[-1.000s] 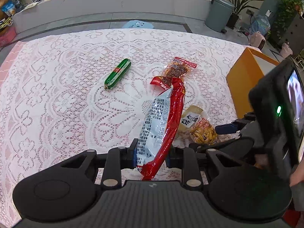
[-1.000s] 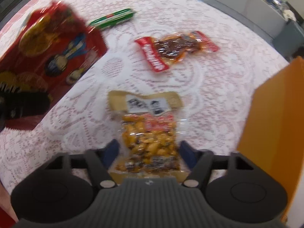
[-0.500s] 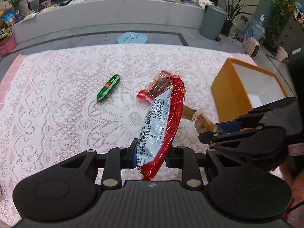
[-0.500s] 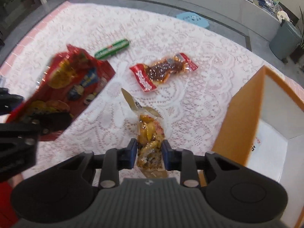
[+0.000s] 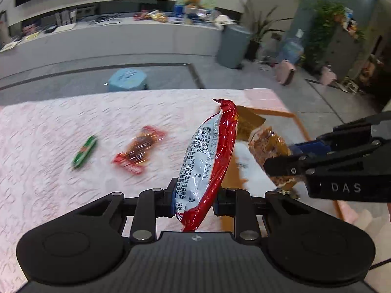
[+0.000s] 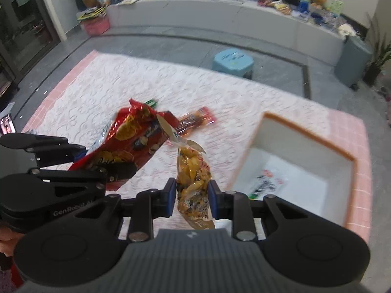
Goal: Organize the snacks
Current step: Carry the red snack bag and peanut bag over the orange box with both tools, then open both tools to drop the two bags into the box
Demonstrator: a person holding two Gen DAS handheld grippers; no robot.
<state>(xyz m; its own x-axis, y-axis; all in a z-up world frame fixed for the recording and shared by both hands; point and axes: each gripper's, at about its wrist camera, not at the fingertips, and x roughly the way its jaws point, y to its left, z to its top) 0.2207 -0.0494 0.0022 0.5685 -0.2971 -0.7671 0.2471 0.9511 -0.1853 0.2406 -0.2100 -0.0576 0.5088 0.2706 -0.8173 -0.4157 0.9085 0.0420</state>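
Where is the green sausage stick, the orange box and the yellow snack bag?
green sausage stick [image 5: 84, 151], left wrist view, middle of its wrapper.
orange box [image 6: 309, 134], right wrist view, far rim.
yellow snack bag [image 6: 193, 171], right wrist view, middle, above the pads.

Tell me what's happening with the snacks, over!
Left gripper shut on red bag. Right gripper shut on yellow snack pack. Orange box open ahead. Green stick and red packet on table.
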